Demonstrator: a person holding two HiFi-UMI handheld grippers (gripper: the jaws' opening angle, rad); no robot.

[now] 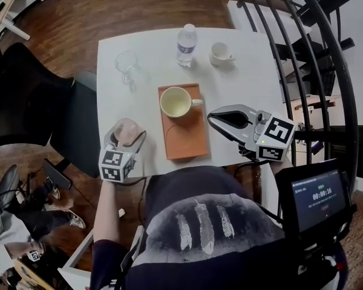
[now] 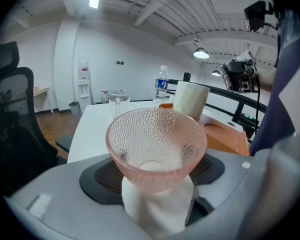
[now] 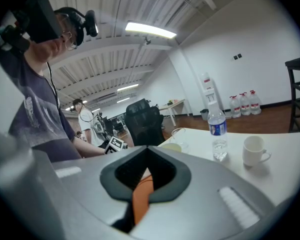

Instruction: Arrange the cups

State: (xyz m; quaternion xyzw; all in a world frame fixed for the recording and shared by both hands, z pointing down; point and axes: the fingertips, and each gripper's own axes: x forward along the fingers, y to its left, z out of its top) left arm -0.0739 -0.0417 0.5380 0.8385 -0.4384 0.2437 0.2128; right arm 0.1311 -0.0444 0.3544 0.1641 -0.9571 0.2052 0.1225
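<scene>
Left fingers: my left gripper (image 2: 155,171) is clamped on the pink cup (image 1: 127,130), one dark pad on each side of its lower wall, the rim up and clear of the jaws.
Pink cup: it sits at the table's near edge, left of the orange tray (image 1: 187,139) and well apart from it.
Grip advice: the wall flares upward, so I judge a squeeze could push the cup up and out. I'd hold it low, firm and upright.
Right fingers: my right gripper (image 1: 215,115) is closed on nothing. Its tips hang just over the tray's right edge.
Tray: its near half is bare, which looks like the likely landing spot.
Cream mug (image 1: 176,102): it is on the tray's far half, handle to the right. I'd set down short of it, then let go.
Clear glass (image 1: 126,62): beyond the tray, to its left.
Water bottle (image 1: 186,44): straight beyond the tray.
White cup (image 1: 219,53): beyond the tray, to its right.
</scene>
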